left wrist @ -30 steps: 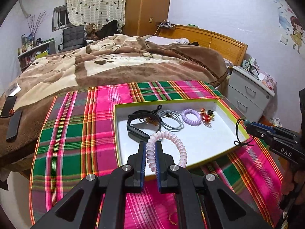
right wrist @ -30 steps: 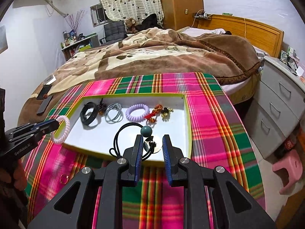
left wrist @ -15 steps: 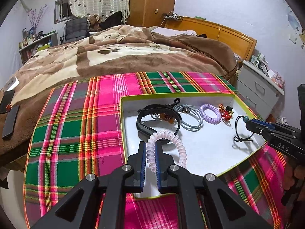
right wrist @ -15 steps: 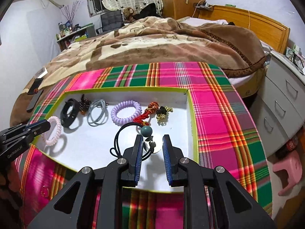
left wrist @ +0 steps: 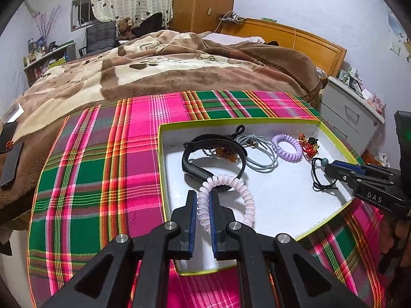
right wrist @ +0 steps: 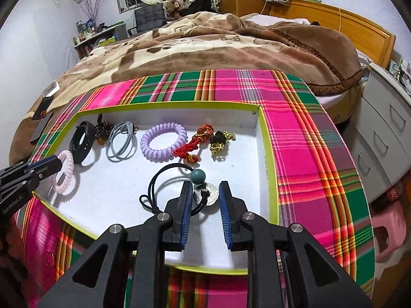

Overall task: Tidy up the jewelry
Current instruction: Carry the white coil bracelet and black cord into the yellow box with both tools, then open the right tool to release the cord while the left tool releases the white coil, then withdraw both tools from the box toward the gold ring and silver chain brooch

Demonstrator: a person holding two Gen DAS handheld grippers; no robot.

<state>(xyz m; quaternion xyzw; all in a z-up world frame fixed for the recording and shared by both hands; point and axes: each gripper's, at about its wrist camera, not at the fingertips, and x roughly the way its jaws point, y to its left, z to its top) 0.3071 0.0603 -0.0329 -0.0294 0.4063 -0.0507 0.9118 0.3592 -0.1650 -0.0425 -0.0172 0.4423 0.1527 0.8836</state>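
We have the left gripper pinched on the near-left arc of the pale pink coil tie, pads tight against the coil, the rest of the ring hanging forward and to the right over the white floor of the box. It sits just in front of the black band, its far arc overlapping that band's near edge in the left wrist view, so the free spot lies at the near-left corner.

Our right gripper holds its jaws part open, with the black cord tie and its teal bead between them; the silver charm looks caught there, though we cannot tell if both pads bear on it. The cord loop trails left of the fingers, low over the box floor, in front of the purple coil tie and red tassel.

Each hand is nearest its own piece, so letting go should do it.
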